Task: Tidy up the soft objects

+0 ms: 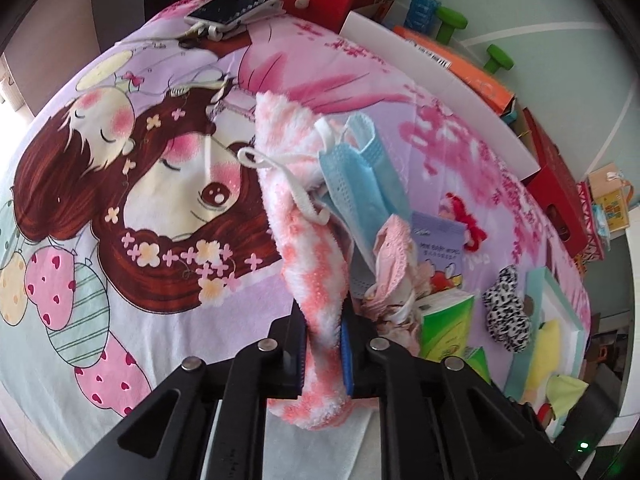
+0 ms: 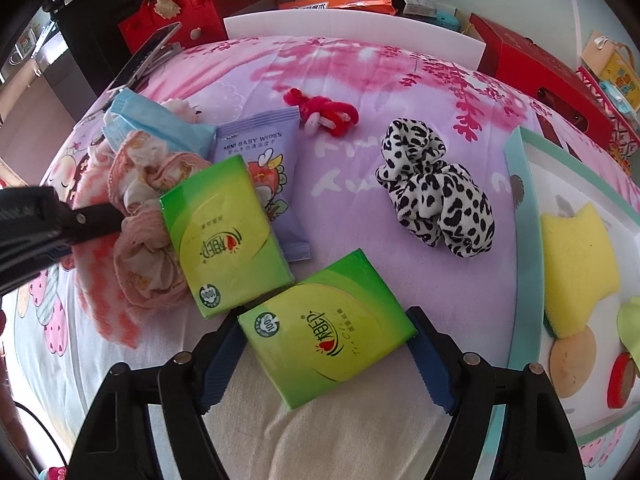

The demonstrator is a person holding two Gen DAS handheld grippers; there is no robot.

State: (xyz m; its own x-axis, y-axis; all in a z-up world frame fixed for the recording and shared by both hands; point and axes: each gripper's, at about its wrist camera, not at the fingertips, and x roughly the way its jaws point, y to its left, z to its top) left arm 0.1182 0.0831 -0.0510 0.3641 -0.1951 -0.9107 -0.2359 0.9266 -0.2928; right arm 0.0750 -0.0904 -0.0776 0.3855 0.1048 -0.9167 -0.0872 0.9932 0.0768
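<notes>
My left gripper [image 1: 322, 356] is shut on a fluffy pink-and-white sock [image 1: 308, 240] and holds it up over the bed. A blue face mask [image 1: 360, 176] and a pink lace cloth [image 1: 394, 256] lie just beyond it. My right gripper [image 2: 326, 354] is open around a green tissue pack [image 2: 326, 328] that lies on the bed between the fingers. A second green tissue pack [image 2: 226, 232], a purple baby-wipes pack [image 2: 260, 148], a leopard scrunchie [image 2: 434, 188] and a red scrunchie [image 2: 320, 112] lie ahead. The left gripper shows at the left of the right wrist view [image 2: 116, 218].
A teal-rimmed tray [image 2: 520, 208] at the right holds a yellow sponge [image 2: 576, 268]. A phone on a stand [image 1: 244, 0] sits at the far end of the cartoon bedsheet [image 1: 120, 200]. Red bags, an orange box and green dumbbells stand beyond a white board [image 2: 352, 28].
</notes>
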